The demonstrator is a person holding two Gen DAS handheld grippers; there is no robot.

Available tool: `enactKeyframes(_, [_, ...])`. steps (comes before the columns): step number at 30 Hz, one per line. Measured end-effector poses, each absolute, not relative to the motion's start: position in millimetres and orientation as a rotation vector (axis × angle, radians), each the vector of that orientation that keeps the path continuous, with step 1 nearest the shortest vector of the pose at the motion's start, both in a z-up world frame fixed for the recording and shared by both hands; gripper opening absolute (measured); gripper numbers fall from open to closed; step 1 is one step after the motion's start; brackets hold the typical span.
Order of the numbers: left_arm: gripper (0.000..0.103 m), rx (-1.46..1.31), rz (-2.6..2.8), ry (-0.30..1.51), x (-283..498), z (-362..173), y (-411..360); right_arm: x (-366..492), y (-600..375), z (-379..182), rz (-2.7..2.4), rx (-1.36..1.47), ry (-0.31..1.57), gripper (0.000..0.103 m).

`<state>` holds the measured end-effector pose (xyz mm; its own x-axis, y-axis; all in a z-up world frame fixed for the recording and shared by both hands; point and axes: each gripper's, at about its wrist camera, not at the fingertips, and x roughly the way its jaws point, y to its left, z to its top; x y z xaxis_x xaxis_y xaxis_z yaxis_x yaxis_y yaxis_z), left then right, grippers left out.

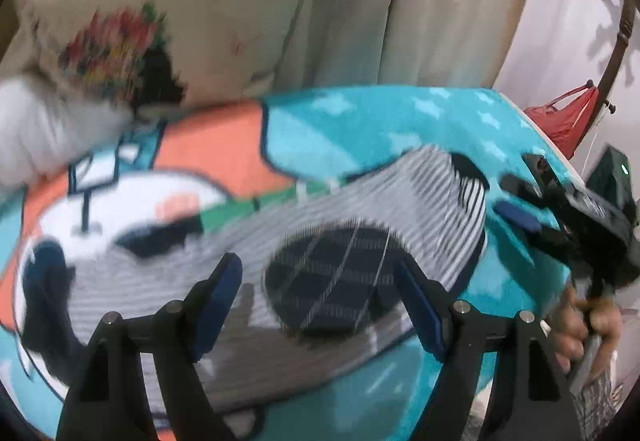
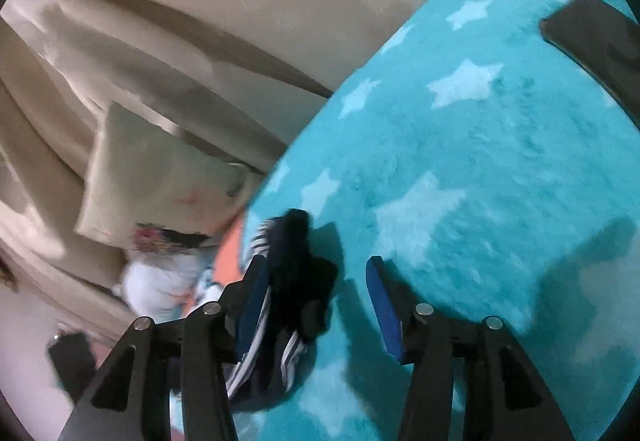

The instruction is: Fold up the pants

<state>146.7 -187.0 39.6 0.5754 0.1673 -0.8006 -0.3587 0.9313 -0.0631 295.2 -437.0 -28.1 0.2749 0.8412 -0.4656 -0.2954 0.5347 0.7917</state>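
Teal plush blanket (image 1: 360, 121) printed with pale stars and a large orange and white cartoon figure covers the surface, and everything is placed against it. The pants (image 1: 320, 217), striped grey and white with a dark navy checked patch, lie in a wide, flattened band across the middle of the blanket. The picture is blurred, so finer folds cannot be made out.

The left gripper (image 1: 316, 305) hangs over the pants, pointing steeply down, its blue-padded fingers (image 1: 220, 301) spread wide on either side of the checked patch and pinching nothing.

At the blanket's right edge, the right gripper (image 2: 316, 305) is carried by a person's hand (image 1: 588, 325). Its fingers are spread apart. A dark, striped end of the pants (image 2: 288, 281) lies against the inner face of the left-hand finger, while the other finger stands clear over bare blanket; nothing is clamped.

Beyond the blanket's far edge hang beige curtains (image 1: 280, 1), with a flower-printed cushion (image 1: 112, 45) beside them. A red bag (image 1: 560, 121) hangs past the blanket's far right corner.
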Motion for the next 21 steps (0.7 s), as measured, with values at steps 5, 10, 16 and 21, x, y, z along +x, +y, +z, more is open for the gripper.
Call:
enactKeyframes(5, [0.078,-0.266,0.199,0.973,206,42,-196,278,-424,-18,0.878,0.532,1.021,0.058])
enactKeyframes(10, [0.077,-0.286,0.084,1.042,264,28,-201,260,-407,-15,0.896,0.386,1.013,0.065])
enactKeyframes(16, [0.081,-0.332,-0.036,1.125,313,2,-200,257,-396,-21,0.889,0.347,1.034,0.067])
enactKeyframes(21, [0.082,-0.387,-0.153,1.188,334,-16,-203,257,-386,-22,0.908,0.329,1.029,0.07])
